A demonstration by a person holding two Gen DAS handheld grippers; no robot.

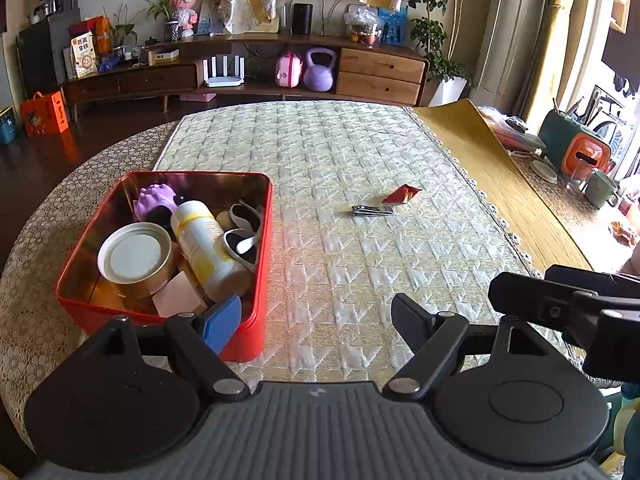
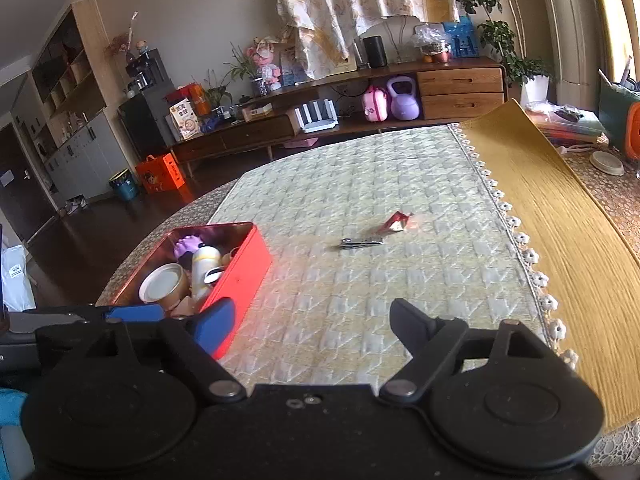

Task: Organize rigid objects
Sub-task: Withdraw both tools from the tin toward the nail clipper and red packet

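A red tin box [image 1: 260, 240] [image 2: 240, 276] sits on the left of the quilted mat and holds a white-and-yellow bottle [image 1: 204, 248], a round gold tin with a white lid [image 1: 134, 258], a purple spiky ball [image 1: 154, 200], sunglasses [image 1: 244, 236] and a pink block [image 1: 178, 294]. A metal nail clipper [image 1: 373, 210] [image 2: 361, 242] and a small red packet [image 1: 401, 194] [image 2: 397, 222] lie on the mat further out. My left gripper [image 1: 316, 320] is open and empty beside the box's near right corner. My right gripper [image 2: 312, 324] is open and empty, to the right of the left one.
A yellow-brown mat [image 1: 504, 184] [image 2: 560, 216] lies to the right of the quilted mat [image 1: 360, 264], past its lace edge. A green cup [image 1: 600, 188] and an orange-and-green appliance [image 1: 576, 148] stand at the far right. A wooden sideboard [image 1: 280, 68] runs behind the table.
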